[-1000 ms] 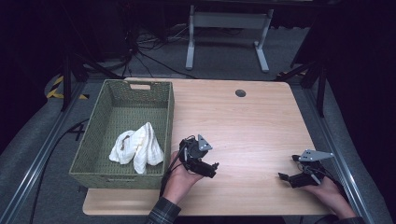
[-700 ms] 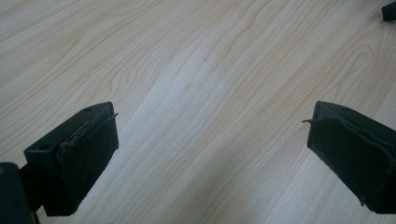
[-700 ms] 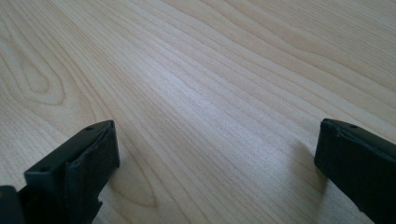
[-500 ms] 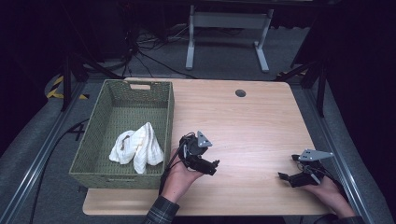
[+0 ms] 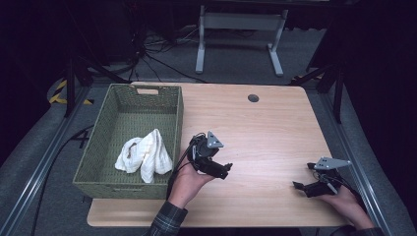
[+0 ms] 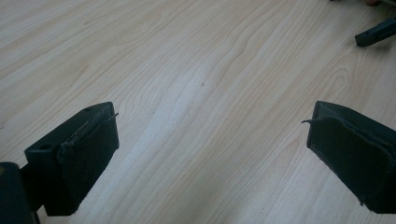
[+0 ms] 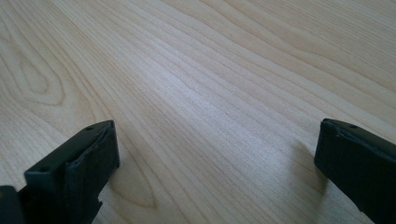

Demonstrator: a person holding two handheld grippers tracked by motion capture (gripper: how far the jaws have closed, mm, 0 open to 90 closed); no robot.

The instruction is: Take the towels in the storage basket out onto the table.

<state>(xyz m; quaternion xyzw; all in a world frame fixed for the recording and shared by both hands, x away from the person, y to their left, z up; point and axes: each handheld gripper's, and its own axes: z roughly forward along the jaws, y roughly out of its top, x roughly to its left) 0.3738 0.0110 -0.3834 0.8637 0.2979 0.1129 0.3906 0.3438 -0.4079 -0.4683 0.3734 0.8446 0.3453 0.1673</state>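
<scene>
Pale wood-grain worktop (image 5: pixel 275 132) carries my left claw (image 5: pixel 227 168), jaws spread and empty, just right of the green woven basket (image 5: pixel 96 164) where a crumpled white cloth (image 5: pixel 145 155) lies, long axis toward the far rim, while my right claw (image 5: pixel 302 186) rests released near the right edge.

A light wooden desk (image 5: pixel 275 132) with rounded corners takes up the middle of the high view, its grain running pale and bare across most of the top. A green woven basket (image 5: pixel 107 132) stands on it at the left of the frame, along the desk's left edge. Near the upper edge, right of centre, a small dark round grommet (image 5: pixel 253 98) sits in the top.
</scene>
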